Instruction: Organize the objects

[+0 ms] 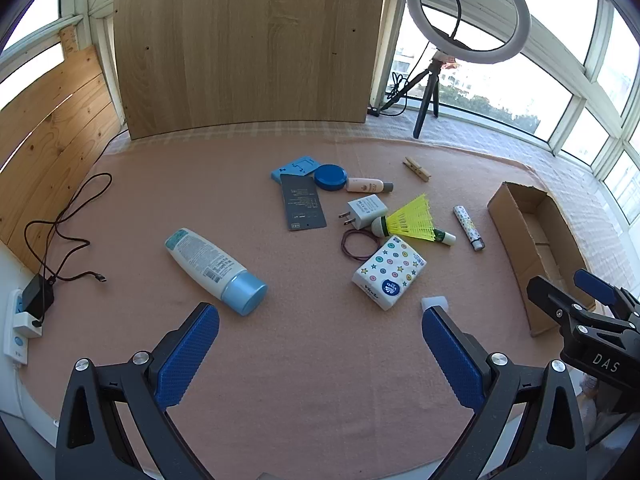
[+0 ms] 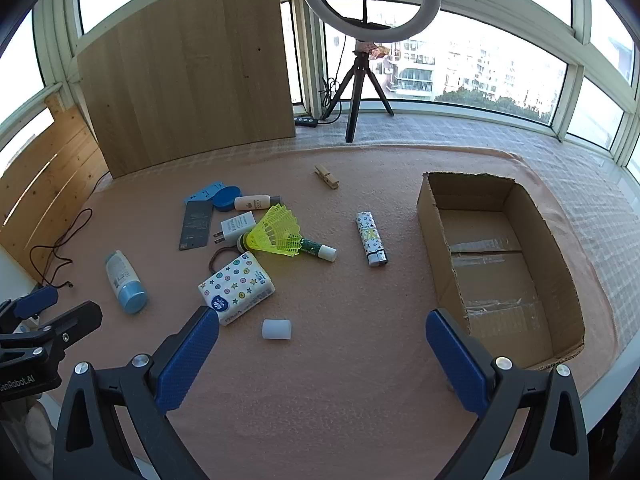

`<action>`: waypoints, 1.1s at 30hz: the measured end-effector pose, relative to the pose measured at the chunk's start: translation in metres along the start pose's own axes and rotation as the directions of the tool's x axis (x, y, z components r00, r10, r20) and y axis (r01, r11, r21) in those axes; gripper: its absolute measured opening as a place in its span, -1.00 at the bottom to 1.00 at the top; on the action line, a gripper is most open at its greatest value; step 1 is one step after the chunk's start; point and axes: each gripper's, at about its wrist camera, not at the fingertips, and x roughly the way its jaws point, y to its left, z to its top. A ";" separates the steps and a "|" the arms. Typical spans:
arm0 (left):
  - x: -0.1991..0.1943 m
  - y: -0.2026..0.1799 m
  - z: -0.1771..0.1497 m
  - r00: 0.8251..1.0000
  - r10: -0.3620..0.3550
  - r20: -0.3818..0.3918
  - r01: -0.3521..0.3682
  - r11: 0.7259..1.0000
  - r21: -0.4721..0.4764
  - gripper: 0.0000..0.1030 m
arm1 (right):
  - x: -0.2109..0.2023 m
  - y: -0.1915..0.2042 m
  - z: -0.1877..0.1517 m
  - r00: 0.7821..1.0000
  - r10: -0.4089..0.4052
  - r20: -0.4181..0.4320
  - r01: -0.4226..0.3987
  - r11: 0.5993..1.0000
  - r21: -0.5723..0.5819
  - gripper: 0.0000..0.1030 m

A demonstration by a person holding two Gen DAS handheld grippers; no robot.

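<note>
— While both tilt steeply down over the desk (image 2: 320, 380), my left gripper (image 1: 320, 344) and right gripper (image 2: 322, 344) gape wide, grasping nothing.

— Where's the clutter?

— Ahead: lotion bottle (image 1: 216, 270), tissue pack (image 2: 237, 287), yellow shuttlecock (image 2: 276, 232), lighter (image 2: 371, 238). A white cap (image 2: 277, 329) lies nearest; the cardboard box (image 2: 556, 236) sits empty, right.

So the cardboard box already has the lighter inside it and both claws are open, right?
Not quite. The cardboard box is empty; the lighter lies on the pink cloth beside it, as the right wrist view shows. Both claws, left and right, are open.
</note>
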 end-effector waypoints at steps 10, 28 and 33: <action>-0.005 0.000 0.000 1.000 0.003 0.008 -0.003 1.000 -0.003 0.99 | -0.003 0.004 0.000 1.000 0.005 0.001 -0.005 1.000 -0.013 0.99; -0.012 0.002 -0.005 1.000 0.023 0.018 -0.023 1.000 -0.012 0.99 | -0.013 0.007 -0.004 1.000 0.013 0.012 -0.012 0.999 -0.037 0.99; -0.013 0.003 -0.005 0.999 0.027 0.019 -0.026 0.999 -0.020 0.99 | -0.014 0.009 -0.003 1.000 0.019 0.013 -0.019 0.999 -0.043 0.99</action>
